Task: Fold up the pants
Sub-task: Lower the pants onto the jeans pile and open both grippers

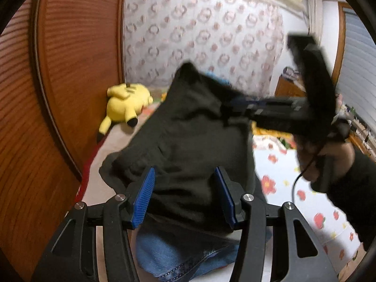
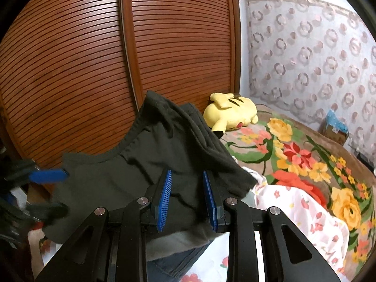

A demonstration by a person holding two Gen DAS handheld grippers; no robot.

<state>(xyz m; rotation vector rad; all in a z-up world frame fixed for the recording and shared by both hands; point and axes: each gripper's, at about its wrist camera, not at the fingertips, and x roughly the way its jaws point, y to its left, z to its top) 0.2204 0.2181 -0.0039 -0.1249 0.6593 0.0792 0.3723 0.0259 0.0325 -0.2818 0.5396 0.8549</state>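
Dark grey-black pants (image 1: 183,145) are bunched up and lifted above the bed; they also fill the middle of the right wrist view (image 2: 145,169). My left gripper (image 1: 185,197) has its blue pads wide apart with the pants cloth lying between them, not pinched. My right gripper (image 2: 188,199) also has its pads apart with dark cloth between them. In the left wrist view the right gripper (image 1: 237,108) reaches in from the right, blurred, its tip against a raised fold of the pants. In the right wrist view the left gripper's blue pad (image 2: 48,175) shows blurred at the pants' left edge.
Blue jeans (image 1: 183,256) lie under the pants. A yellow plush toy (image 1: 127,104) lies by the brown slatted wardrobe (image 1: 58,75). The bed has a white flowered sheet (image 1: 282,183) and a floral blanket (image 2: 305,159). A curtain (image 1: 199,35) hangs behind.
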